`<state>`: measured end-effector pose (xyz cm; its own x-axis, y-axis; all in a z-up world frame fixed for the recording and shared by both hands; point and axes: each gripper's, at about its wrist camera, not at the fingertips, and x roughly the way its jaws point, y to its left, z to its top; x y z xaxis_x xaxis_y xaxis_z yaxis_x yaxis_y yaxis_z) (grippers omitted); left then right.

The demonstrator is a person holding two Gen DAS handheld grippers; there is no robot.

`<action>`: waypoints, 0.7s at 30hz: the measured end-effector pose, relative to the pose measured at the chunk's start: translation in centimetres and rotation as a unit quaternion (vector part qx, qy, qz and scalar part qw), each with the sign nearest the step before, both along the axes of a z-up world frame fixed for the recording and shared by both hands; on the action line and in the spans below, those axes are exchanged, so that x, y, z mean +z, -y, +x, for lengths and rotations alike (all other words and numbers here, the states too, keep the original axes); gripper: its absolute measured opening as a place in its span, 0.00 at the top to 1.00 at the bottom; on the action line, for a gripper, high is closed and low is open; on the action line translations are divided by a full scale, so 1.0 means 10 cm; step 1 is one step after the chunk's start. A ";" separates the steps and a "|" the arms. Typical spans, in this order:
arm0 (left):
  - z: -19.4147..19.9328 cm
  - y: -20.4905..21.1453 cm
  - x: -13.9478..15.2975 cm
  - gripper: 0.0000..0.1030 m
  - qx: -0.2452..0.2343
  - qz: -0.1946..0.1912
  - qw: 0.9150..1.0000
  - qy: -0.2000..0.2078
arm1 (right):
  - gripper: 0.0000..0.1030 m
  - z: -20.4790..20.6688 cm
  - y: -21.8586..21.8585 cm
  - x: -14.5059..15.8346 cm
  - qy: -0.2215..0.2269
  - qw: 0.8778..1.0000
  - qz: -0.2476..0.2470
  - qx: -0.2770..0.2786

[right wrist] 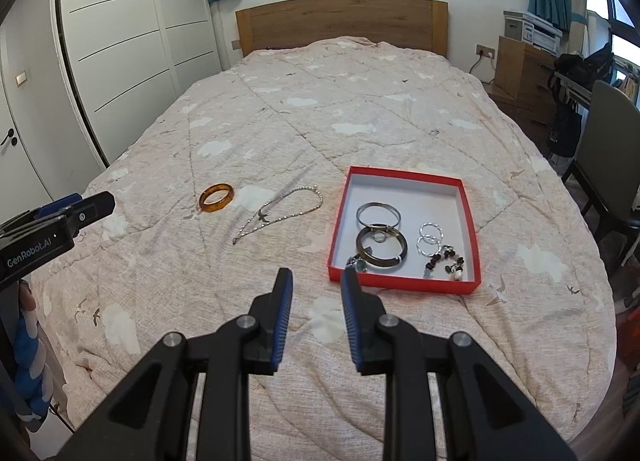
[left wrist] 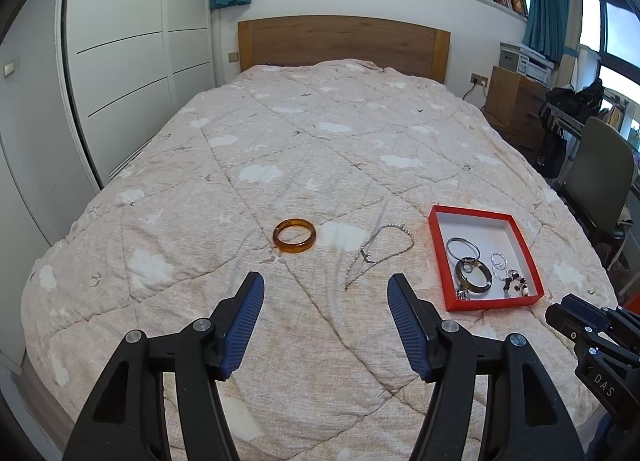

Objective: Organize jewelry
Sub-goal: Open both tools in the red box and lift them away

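Amber bangle [left wrist: 294, 236] lies beyond the left gripper's [left wrist: 325, 285] parted jaws.

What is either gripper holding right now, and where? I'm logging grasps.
Nothing is held. The left gripper and right gripper are both open over the quilt, their fingers empty.

The left tongs [left wrist: 326, 293] are wide open, with nothing between the two blue pads [left wrist: 245, 323]. The right tongs [right wrist: 316, 289] are open too, but the gap is smaller, and nothing is in it. The two tongs are side by side, both pointing the same way and tipped down a little.
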<state>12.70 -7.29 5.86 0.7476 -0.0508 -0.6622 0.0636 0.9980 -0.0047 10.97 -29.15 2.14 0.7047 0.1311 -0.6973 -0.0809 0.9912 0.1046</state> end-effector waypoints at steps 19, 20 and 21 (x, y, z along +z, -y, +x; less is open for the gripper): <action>-0.15 -0.58 -0.09 0.28 0.043 -0.032 0.998 0.021 | 0.63 -0.13 -0.59 0.05 -0.006 0.998 -0.036 0.048; -0.13 -0.59 -0.11 0.28 0.046 -0.032 0.998 0.020 | 0.63 -0.11 -0.61 0.03 -0.009 0.998 -0.037 0.051; -0.11 -0.61 -0.12 0.28 0.048 -0.033 0.998 0.018 | 0.63 -0.09 -0.63 0.01 -0.011 0.998 -0.036 0.055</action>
<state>11.58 -1.16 4.66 0.7739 -0.0196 -0.6330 -0.0319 0.9970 -0.0698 10.11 -22.84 2.20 0.6726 0.1557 -0.7235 -0.1881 0.9815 0.0364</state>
